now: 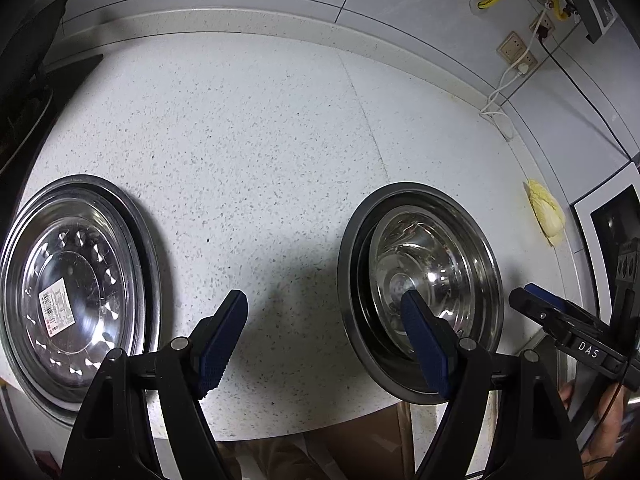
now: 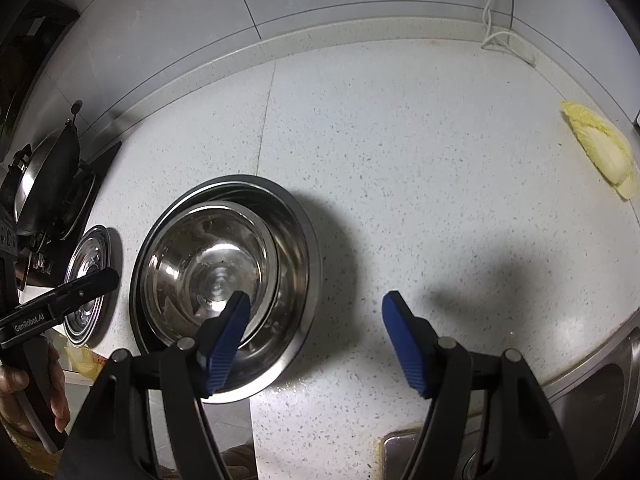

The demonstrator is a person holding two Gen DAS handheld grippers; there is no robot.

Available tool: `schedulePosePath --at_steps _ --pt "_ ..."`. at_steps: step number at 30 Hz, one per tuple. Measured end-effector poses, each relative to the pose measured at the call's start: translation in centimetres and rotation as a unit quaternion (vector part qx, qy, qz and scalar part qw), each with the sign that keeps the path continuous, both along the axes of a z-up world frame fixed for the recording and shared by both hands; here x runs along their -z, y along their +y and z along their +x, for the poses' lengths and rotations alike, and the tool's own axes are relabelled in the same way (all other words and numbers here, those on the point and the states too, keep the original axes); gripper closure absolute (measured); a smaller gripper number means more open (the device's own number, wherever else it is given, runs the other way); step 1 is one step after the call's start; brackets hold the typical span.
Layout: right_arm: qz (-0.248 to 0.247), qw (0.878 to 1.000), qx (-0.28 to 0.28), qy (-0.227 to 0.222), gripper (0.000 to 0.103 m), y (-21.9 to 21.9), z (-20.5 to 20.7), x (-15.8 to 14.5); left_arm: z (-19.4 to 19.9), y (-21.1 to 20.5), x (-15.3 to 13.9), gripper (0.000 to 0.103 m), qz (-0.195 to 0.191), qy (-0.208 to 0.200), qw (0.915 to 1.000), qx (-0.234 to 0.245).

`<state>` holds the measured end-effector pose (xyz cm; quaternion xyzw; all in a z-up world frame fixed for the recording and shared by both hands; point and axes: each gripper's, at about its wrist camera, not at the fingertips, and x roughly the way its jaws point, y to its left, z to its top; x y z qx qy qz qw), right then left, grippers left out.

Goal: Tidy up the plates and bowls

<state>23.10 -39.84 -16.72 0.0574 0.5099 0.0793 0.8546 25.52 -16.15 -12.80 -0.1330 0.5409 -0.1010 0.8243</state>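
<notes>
Bowls: nested steel bowls (image 2: 224, 276) are sitting on the speckled bench (image 1: 260, 140), a smaller shiny bowl inside a wider one, off-centre toward its left wall as my right camera is showing it.
Plates: a stack of flat steel plates (image 1: 76, 292), the top one carrying a barcode sticker, is lying on the same bench, well apart from the bowls and to their left.
Left gripper: my left gripper (image 1: 324, 340) is hovering released over the bare bench between the two piles, holding nothing; its right finger is overlapping the bowls in view, though I cannot tell whether it is touching them.
Right gripper: my right gripper (image 2: 316, 340) is also standing released and empty, with the bowls lying to its left; its left finger is showing in front of the bowls' near rim.
Nearer hand: both are close to the bowls; only my left is near the plates.
Axis: bowls and plates are round, so no long axis is mattering; I am judging that any grasp will need to be taken at a rim.
Bystander: a pale cabbage piece (image 2: 600, 148) is lying far right, clear of everything.
</notes>
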Motion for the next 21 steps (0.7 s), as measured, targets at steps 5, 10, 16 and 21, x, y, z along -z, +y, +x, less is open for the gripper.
schedulePosePath --at_steps 5,10,16,21 --pt "0.005 1.0 -0.001 0.011 0.036 -0.1 0.1 0.4 0.1 -0.2 0.3 0.029 -0.007 0.004 1.0 0.0" --pt "0.017 1.0 -0.005 0.016 0.036 0.1 0.1 0.8 0.3 -0.2 0.6 0.029 -0.019 0.01 0.9998 -0.003" --pt "0.016 1.0 -0.006 0.021 0.036 0.3 0.3 1.0 0.5 -0.5 0.6 0.029 -0.022 0.01 0.9997 0.0" --pt "0.003 1.0 -0.007 0.025 0.036 0.4 0.5 1.1 0.7 -0.4 0.7 0.029 -0.022 0.012 0.9997 -0.003"
